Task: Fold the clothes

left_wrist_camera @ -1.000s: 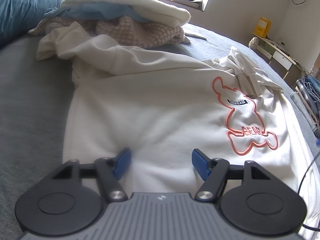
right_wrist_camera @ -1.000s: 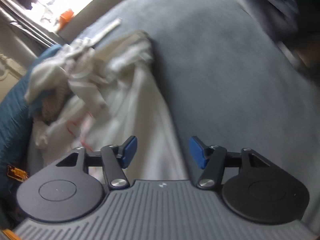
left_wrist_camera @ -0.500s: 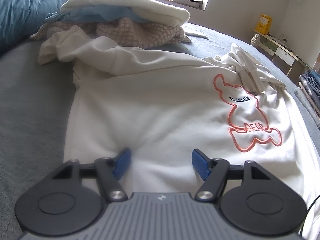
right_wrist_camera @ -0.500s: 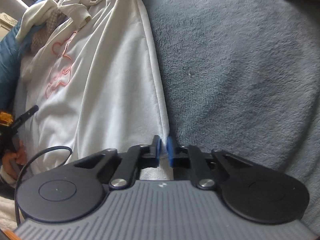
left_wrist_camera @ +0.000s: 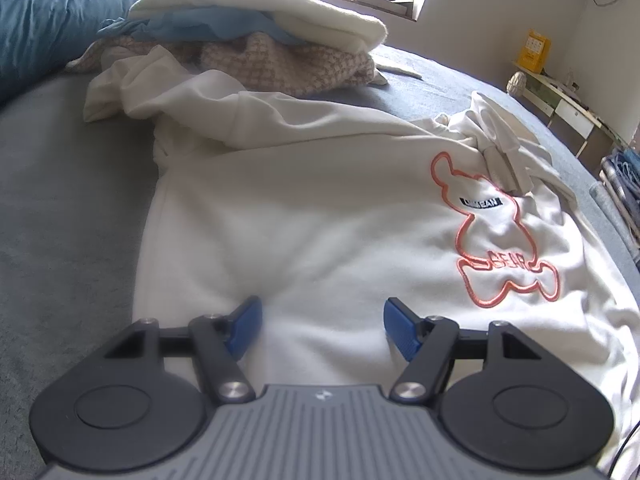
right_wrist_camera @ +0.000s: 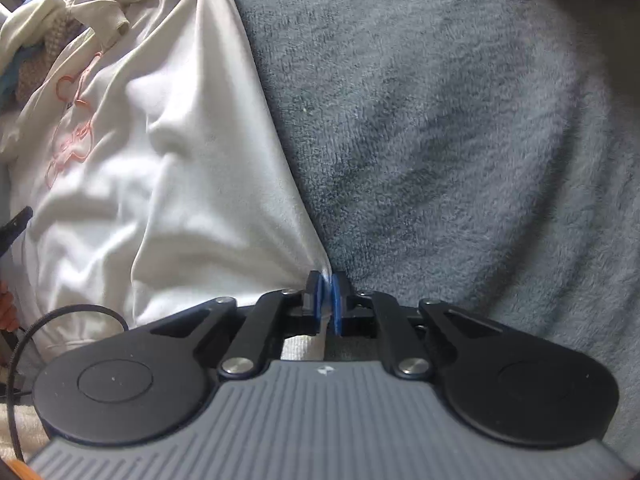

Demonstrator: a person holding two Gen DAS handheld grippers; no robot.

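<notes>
A white sweatshirt (left_wrist_camera: 320, 216) with an orange bear outline (left_wrist_camera: 492, 240) lies front up on the grey bed cover (left_wrist_camera: 60, 208). My left gripper (left_wrist_camera: 322, 320) hovers open over its near hem, blue pads spread wide, nothing between them. In the right wrist view the same sweatshirt (right_wrist_camera: 168, 152) stretches away to the upper left. My right gripper (right_wrist_camera: 327, 292) is shut on its corner at the side edge, white cloth pinched between the blue pads and pulled into taut creases. The sleeves lie crumpled at the far end.
A heap of other clothes (left_wrist_camera: 256, 40), white, light blue and checked beige, sits behind the sweatshirt. A blue pillow (left_wrist_camera: 44, 24) lies far left. Grey blanket (right_wrist_camera: 460, 120) spreads to the right of the sweatshirt. A desk (left_wrist_camera: 560, 88) stands by the far wall. A black cable (right_wrist_camera: 24, 344) loops at lower left.
My right gripper swung down to the sweatshirt's side corner, shut on it and now pulls the cloth taut. The left gripper stayed open and barely shifted.
</notes>
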